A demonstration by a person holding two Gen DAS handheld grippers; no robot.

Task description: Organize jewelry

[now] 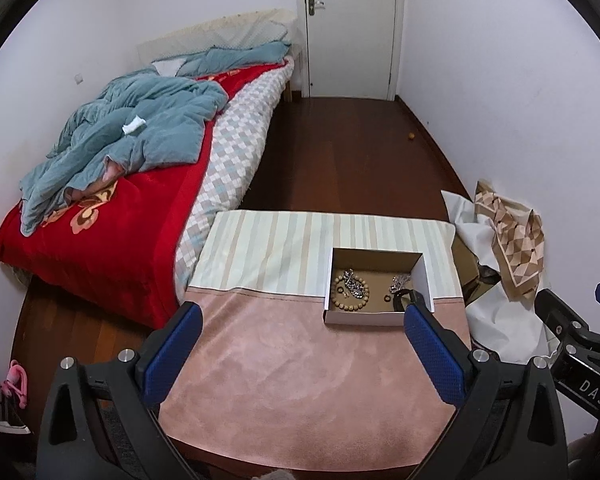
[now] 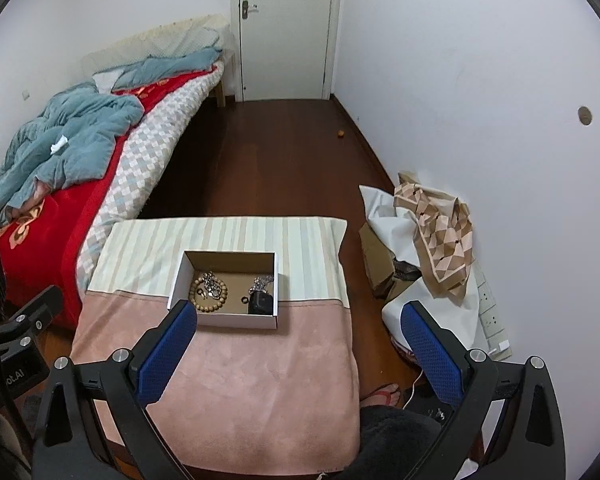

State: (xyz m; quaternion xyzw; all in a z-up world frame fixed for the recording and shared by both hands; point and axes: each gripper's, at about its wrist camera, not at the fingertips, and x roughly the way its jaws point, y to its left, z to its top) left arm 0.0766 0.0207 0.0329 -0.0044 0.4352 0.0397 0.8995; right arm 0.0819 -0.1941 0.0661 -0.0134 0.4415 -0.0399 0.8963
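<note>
Left gripper spread wide, empty; right gripper apparently likewise.

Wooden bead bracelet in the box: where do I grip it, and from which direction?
Come straight down from above: the box walls block any side approach. The wooden bead bracelet lies flat as an open loop, so pinch across its near arc of beads, one finger inside the ring, one outside. The silver chain overlaps its far side.

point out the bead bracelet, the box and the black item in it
bead bracelet [image 2: 212, 300], right wrist view, on its lower beads
box [image 2: 236, 321], right wrist view, on its white front wall
black item [image 2: 260, 304], right wrist view, on its top face
</note>
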